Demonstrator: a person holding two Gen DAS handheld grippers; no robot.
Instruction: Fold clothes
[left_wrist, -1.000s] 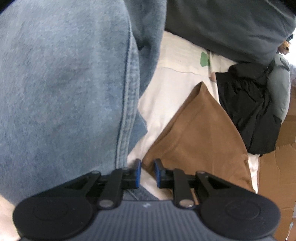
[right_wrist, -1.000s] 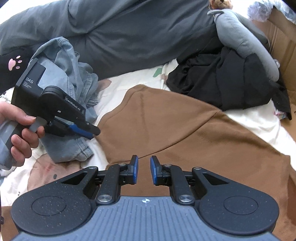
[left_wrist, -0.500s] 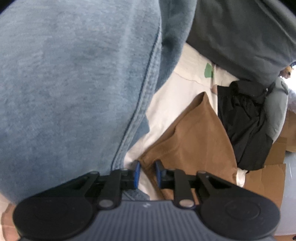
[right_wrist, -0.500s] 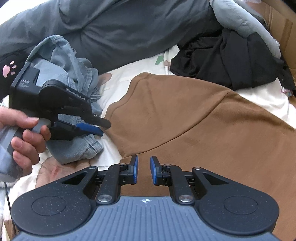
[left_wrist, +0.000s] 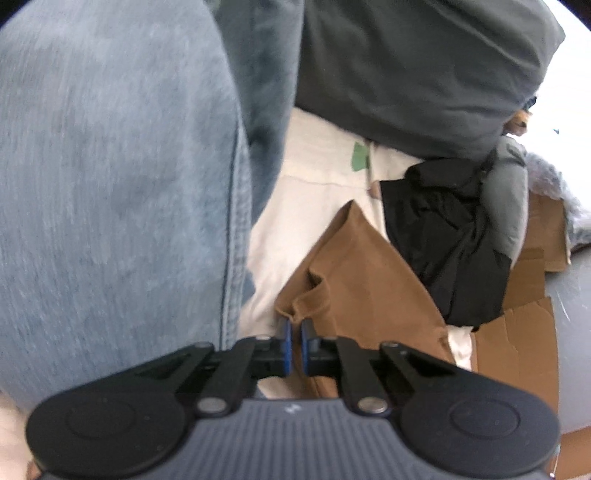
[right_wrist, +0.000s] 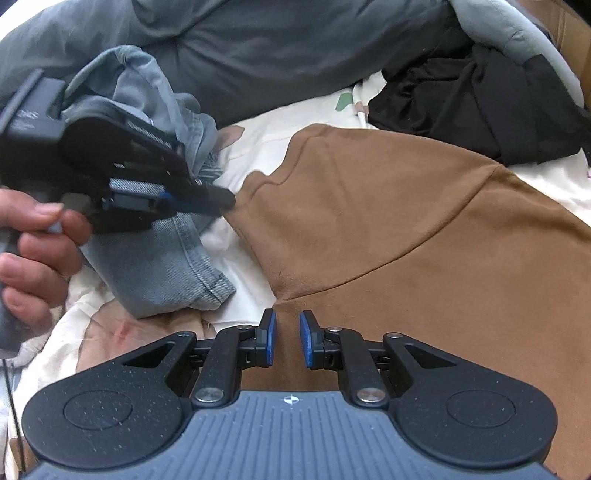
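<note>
My left tool (left_wrist: 294, 334) has just closed, apparently pinching the brown garment's (left_wrist: 365, 266) corner; my right tool (right_wrist: 287, 338) hovers narrowly open over it.

Four garments: one brown garment (right_wrist: 388, 229), jeans (right_wrist: 162, 273), black garment (right_wrist: 476, 107), grey garment (right_wrist: 266, 48).

A cream bedsheet (left_wrist: 314, 184) printed with small green and brown shapes covers the near and middle ground. A dark grey quilt (left_wrist: 406, 74) is heaped across its far side. At the far right a pale grey soft toy (left_wrist: 506, 199) leans against flattened brown cardboard (left_wrist: 517, 350), with something grey and fluffy (left_wrist: 554, 181) just beyond it.
</note>
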